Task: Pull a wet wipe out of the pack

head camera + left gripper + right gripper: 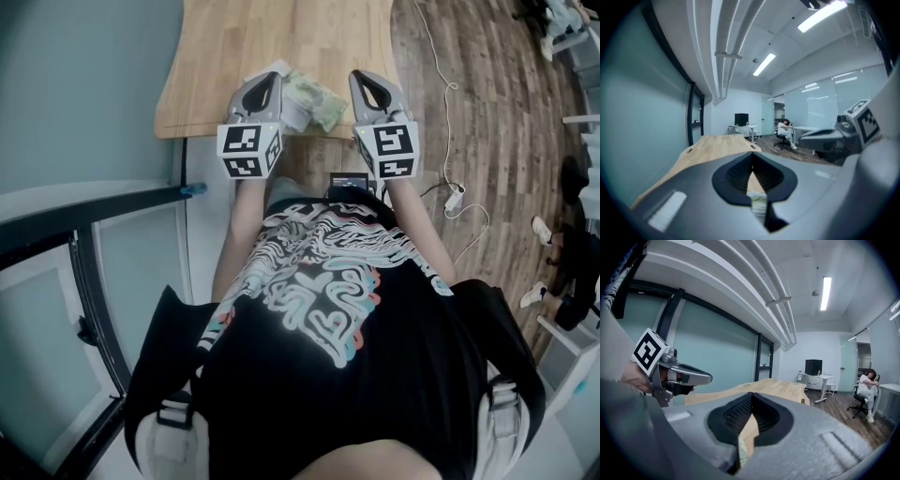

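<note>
Above the person's shirt (319, 309), the left gripper (270, 82) and right gripper (364, 82), both closed and empty, flank the pack (314, 101) lying between them, equally near.

The wet wipe pack (314, 101), a soft pale green packet with a crinkled wrapper and a white patch along its left side, lies flat on the wooden table (234, 56), close to its near edge.

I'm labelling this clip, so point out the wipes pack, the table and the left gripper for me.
wipes pack (315, 103), head view, on its green top face.
table (234, 47), head view, on bare wood.
left gripper (272, 81), head view, at its fingertips.
</note>
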A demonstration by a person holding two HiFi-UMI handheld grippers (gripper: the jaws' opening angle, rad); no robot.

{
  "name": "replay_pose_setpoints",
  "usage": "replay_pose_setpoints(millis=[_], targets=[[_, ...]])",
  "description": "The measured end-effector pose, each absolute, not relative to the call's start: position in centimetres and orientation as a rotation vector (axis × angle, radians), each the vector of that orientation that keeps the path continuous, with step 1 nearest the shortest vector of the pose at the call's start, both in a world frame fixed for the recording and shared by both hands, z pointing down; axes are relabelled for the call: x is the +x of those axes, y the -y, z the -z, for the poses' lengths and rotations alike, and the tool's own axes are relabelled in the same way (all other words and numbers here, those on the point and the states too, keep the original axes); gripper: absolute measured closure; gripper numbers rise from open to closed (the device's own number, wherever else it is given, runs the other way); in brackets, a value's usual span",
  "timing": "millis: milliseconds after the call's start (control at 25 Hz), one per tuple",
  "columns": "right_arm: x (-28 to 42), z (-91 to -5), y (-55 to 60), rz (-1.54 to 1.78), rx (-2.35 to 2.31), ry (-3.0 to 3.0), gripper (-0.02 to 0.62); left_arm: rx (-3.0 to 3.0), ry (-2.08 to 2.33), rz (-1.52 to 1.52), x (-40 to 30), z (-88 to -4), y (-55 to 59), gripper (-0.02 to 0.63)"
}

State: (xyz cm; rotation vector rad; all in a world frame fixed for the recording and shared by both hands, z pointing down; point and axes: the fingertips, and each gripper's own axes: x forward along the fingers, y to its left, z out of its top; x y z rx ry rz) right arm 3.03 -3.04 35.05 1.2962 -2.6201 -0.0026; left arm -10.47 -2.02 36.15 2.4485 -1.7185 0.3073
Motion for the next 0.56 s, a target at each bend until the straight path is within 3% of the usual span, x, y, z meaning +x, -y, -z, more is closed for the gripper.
replay_pose_setpoints(millis=[560], targets=[[3.39,-35.29,3.08,-0.001,1.328,2.596,0.597,2.46,1.699,-0.303,-10.53,-36.37,2.09,0.617]])
